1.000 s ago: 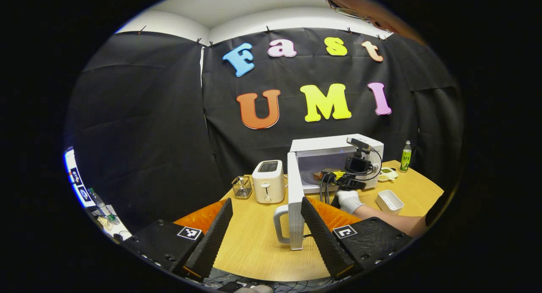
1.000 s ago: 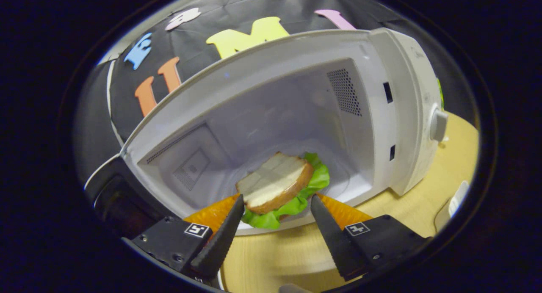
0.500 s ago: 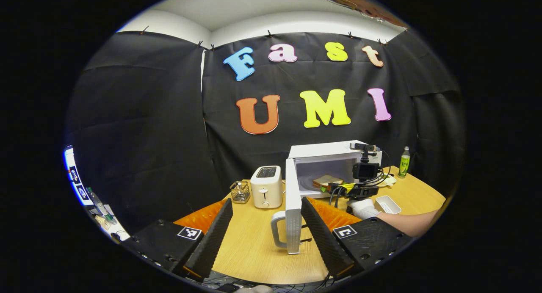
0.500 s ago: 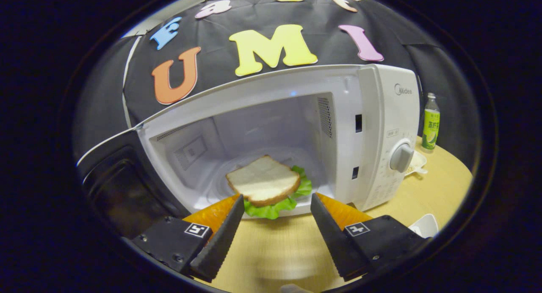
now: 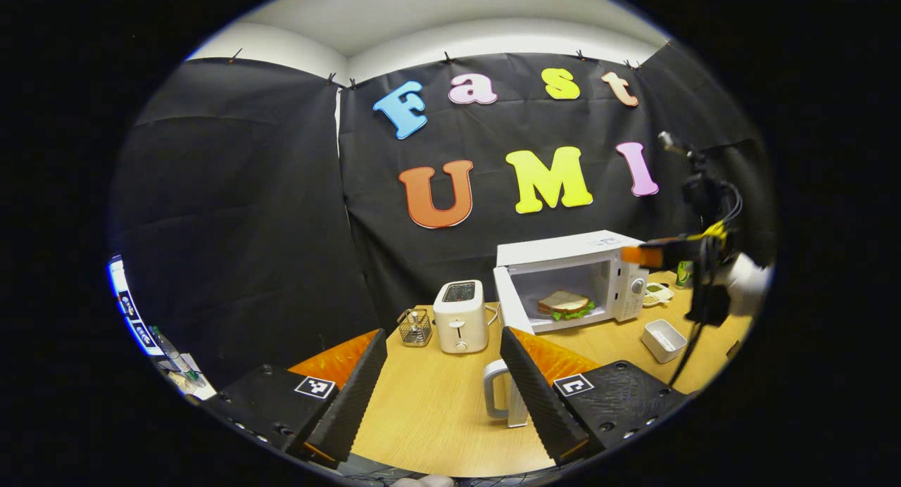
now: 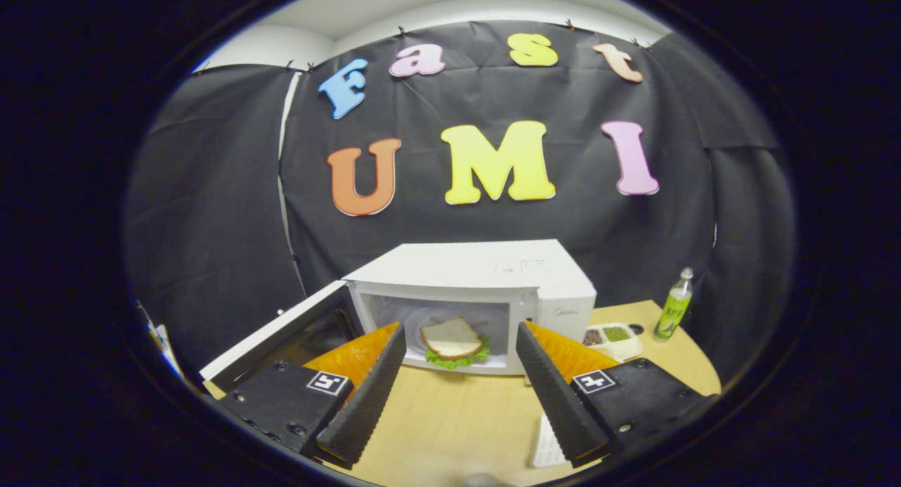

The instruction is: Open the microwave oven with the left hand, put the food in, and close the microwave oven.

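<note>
Things around: We see a white toaster on the wooden table, left of the microwave. A small wire basket sits just beside the toaster. A white tray lies to the right of the microwave. A green bottle stands by the black wall, and a small box with green and dark food sits near it.
In the way: The microwave door swings out to the left. Its handle sits right by our left gripper's right finger.
Food: The sandwich lies inside the microwave, bread on top and green leaf under it.
Hard to see: In the left gripper view the right finger covers part of the door. In the right gripper view the two fingers hide the edges of the microwave's front. We cannot tell what is in the wire basket. The things at the far left edge are too small to name.
Left gripper: It is low over the table, fingers spread wide, nothing between them.
Right gripper: It points at the microwave from well back, fingers spread wide, holding nothing. In the left gripper view we see it up high on the right, held by a hand in a white glove, with cables hanging down.
</note>
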Demonstrator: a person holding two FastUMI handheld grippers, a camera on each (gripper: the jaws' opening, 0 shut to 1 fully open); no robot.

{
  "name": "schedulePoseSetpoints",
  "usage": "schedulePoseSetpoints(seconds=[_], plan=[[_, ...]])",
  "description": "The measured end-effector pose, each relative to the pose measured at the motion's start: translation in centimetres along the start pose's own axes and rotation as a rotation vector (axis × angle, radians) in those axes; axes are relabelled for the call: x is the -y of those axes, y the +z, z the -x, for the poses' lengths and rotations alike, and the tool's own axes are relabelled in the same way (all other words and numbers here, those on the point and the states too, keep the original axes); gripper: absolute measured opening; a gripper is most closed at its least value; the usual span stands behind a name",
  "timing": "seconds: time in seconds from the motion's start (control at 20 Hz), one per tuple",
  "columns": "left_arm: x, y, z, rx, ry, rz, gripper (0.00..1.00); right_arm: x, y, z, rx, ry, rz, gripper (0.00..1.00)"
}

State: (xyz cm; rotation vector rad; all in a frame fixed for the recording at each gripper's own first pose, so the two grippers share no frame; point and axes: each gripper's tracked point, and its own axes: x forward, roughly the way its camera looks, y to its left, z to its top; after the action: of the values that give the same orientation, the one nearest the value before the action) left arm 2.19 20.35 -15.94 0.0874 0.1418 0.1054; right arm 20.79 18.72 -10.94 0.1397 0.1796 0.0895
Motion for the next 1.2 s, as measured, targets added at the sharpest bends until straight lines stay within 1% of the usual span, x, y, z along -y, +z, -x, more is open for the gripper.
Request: schedulePoseSetpoints(seconds=[0.05,0.1,0.15,0.3,0.4,0.5,0.55,0.6,0.65,0.7,0.75,0.8,0.85,0.9,0.95,1.0,1.05,1.1,1.15,1.2], plan=[[-0.4,-0.7,-0.2,-0.013,0.002,0.004,0.97,0.7,1.2,2.0,0.005,0.001,0.018,1.0],[-0.9,-1.5,-0.6,-0.017,0.004,0.018,0.96,1.6,2.1,4.0,0.005,-0.008,0.027,1.0],[-1.1,-2.2,-1.0,-0.025,0.004,0.035,0.96,2.0,3.0,5.8,0.005,-0.012,0.03,0.91],[-1.7,-4.7,-2.1,-0.047,0.003,0.049,0.96,3.6,5.1,11.1,0.008,-0.038,0.038,0.91],[-2.1,-5.8,-3.0,-0.035,0.007,0.047,0.96,4.6,6.5,14.4,0.026,-0.065,0.045,0.92],[-1.9,-7.4,-4.1,-0.058,-0.003,0.052,0.96,5.5,7.2,17.2,0.026,-0.09,0.031,0.91],[-1.9,-8.0,-4.6,-0.067,-0.009,0.059,0.95,6.1,7.3,18.5,0.021,-0.105,0.018,1.0],[-1.9,-8.6,-5.3,-0.078,-0.01,0.061,0.94,6.7,7.7,19.5,0.022,-0.117,0.002,0.92],[-1.7,-9.2,-5.9,-0.084,-0.017,0.06,0.88,7.3,7.9,20.5,0.019,-0.136,-0.001,1.0],[-1.4,-9.5,-6.3,-0.088,-0.03,0.053,0.86,8.2,8.2,21.5,0.02,-0.16,-0.001,0.91],[-1.1,-9.7,-6.8,-0.087,-0.04,0.045,0.76,9.1,8.8,22.2,0.035,-0.185,0.002,1.0],[-0.6,-9.8,-7.3,-0.089,-0.056,0.044,0.81,9.7,9.2,22.8,0.043,-0.204,0.004,0.91],[-0.3,-9.9,-7.8,-0.095,-0.065,0.046,0.78,10.1,9.4,23.4,0.048,-0.217,0.003,1.0],[0.2,-9.9,-8.0,-0.095,-0.077,0.05,0.76,10.3,9.6,23.8,0.052,-0.224,-0.007,0.91],[0.7,-9.8,-8.2,-0.095,-0.088,0.052,0.68,10.5,10.0,24.1,0.06,-0.225,-0.018,0.92],[1.4,-9.8,-8.4,-0.098,-0.112,0.064,0.74,10.8,10.1,24.3,0.061,-0.231,-0.02,0.92],[1.8,-9.7,-8.4,-0.1,-0.126,0.067,0.71,11.3,9.9,24.4,0.049,-0.239,-0.029,1.0],[2.2,-9.7,-8.6,-0.099,-0.144,0.065,0.67,11.3,9.9,24.6,0.047,-0.233,-0.046,0.91],[2.0,-9.7,-8.8,-0.096,-0.136,0.057,0.41,11.6,10.1,24.8,0.047,-0.238,-0.055,0.92],[1.6,-9.7,-9.3,-0.087,-0.112,0.043,0.25,11.9,10.2,24.9,0.047,-0.243,-0.058,0.92]])
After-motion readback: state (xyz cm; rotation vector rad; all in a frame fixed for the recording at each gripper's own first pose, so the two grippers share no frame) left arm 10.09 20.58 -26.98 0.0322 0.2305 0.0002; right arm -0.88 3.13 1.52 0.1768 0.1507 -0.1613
